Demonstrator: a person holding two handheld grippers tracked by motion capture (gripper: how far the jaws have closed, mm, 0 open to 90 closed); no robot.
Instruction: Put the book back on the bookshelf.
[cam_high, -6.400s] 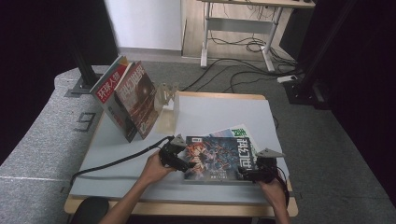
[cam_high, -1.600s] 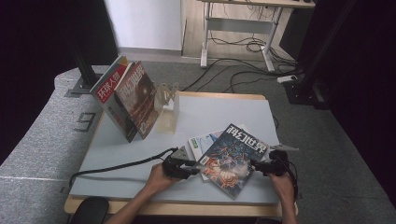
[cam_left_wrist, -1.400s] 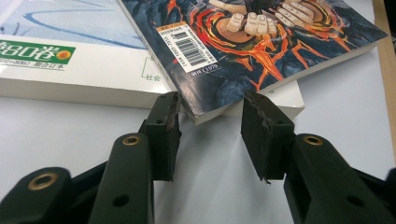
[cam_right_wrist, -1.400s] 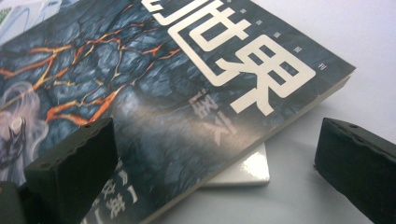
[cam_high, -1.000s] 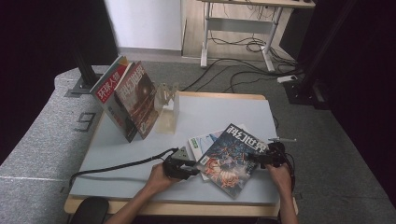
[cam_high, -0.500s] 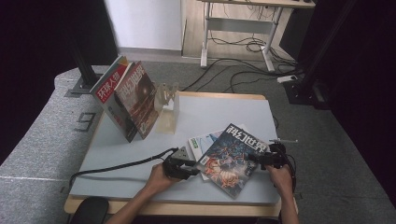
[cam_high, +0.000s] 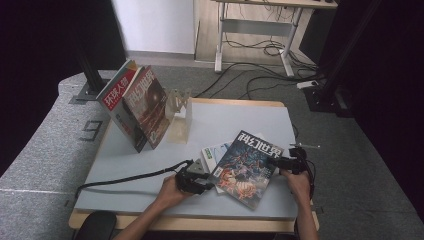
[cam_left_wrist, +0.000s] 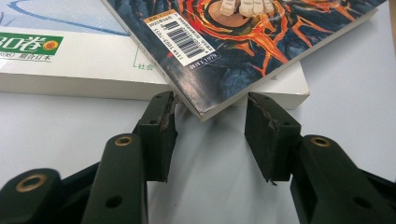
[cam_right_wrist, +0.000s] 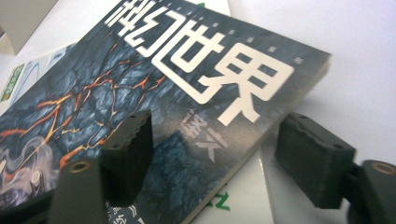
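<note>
Seemingly ungripped, the dark magazine (cam_high: 245, 167) lies between both grippers' parted fingers, the right gripper's (cam_right_wrist: 215, 163) just closing.

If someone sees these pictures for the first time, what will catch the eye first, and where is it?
First is the dark magazine with fiery cover art and large white characters, lying askew on a white book at the table's near right. The left gripper and right gripper flank it; the right jaws have just been closing, one above the cover's edge and one beside it. At the far left, two magazines stand against a clear stand.
</note>
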